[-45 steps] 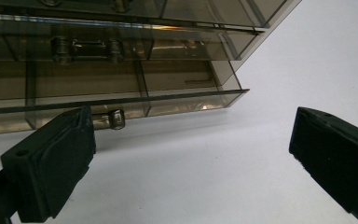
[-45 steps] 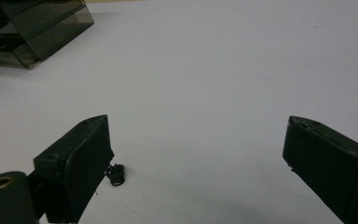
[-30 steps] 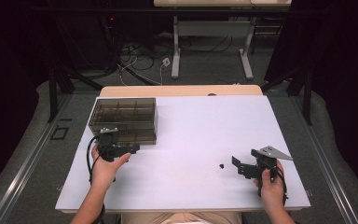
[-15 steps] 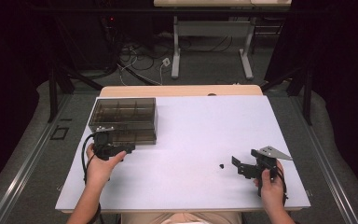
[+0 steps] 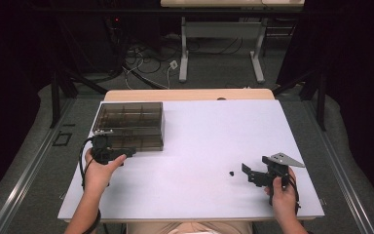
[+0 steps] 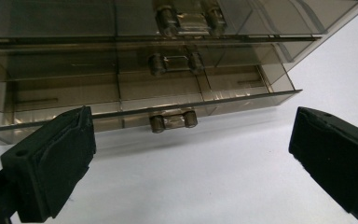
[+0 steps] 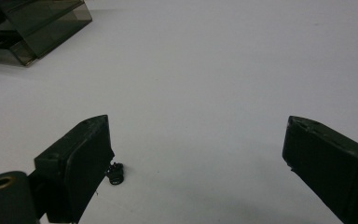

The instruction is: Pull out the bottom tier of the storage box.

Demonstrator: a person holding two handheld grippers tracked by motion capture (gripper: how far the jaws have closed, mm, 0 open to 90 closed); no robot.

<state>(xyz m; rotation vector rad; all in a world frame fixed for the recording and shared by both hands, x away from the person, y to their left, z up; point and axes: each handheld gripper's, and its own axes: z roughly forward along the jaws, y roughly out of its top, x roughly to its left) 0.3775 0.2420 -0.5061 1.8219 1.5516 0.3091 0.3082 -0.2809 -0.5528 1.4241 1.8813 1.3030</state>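
Taking the smoky box as landmark, we log a small black part well to its right on the white table, just off our right gripper, jaws apart; left gripper, also spread, faces the box's front latch.

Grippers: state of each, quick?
Left gripper: open, empty, facing the smoky plastic box.
Right gripper: open, empty, small black part beside one jaw.
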